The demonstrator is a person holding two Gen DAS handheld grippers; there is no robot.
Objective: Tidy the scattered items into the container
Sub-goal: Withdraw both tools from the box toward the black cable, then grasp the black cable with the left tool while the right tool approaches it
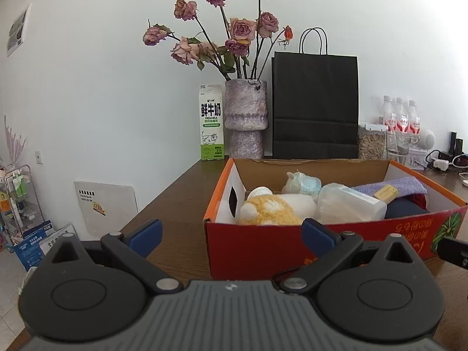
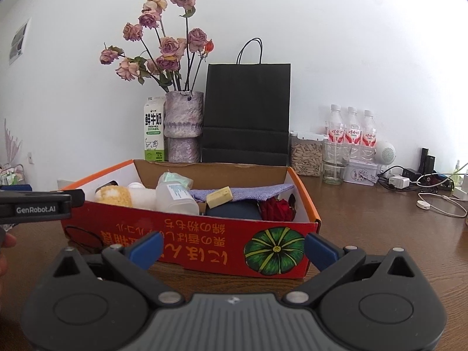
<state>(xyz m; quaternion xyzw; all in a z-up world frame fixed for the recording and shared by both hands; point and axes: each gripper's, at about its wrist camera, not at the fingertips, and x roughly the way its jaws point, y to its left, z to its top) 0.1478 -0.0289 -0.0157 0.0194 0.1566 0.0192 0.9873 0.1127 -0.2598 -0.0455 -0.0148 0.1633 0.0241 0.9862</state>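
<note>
A red and orange cardboard box (image 1: 263, 242) (image 2: 187, 239) sits on the brown table. It holds a yellow-white plush (image 1: 272, 207) (image 2: 117, 196), a clear plastic bottle (image 1: 348, 204) (image 2: 175, 196), a purple cloth (image 1: 403, 184) (image 2: 248, 191), a yellow block (image 1: 386, 192) (image 2: 219, 196), a dark blue item (image 1: 405, 207) (image 2: 234, 210), a red fabric piece (image 2: 278, 209) and a pale wrapped bundle (image 1: 301, 182) (image 2: 174, 179). My left gripper (image 1: 232, 234) is open in front of the box's left corner. My right gripper (image 2: 232, 247) is open before the box's front wall. Both hold nothing.
Behind the box stand a milk carton (image 1: 210, 122) (image 2: 153, 128), a vase of dried roses (image 1: 245, 120) (image 2: 182, 125), a black paper bag (image 1: 314, 105) (image 2: 247, 114), a seed jar (image 2: 305, 155), a glass (image 2: 335, 162) and water bottles (image 2: 352, 130). Cables and chargers (image 2: 424, 187) lie far right.
</note>
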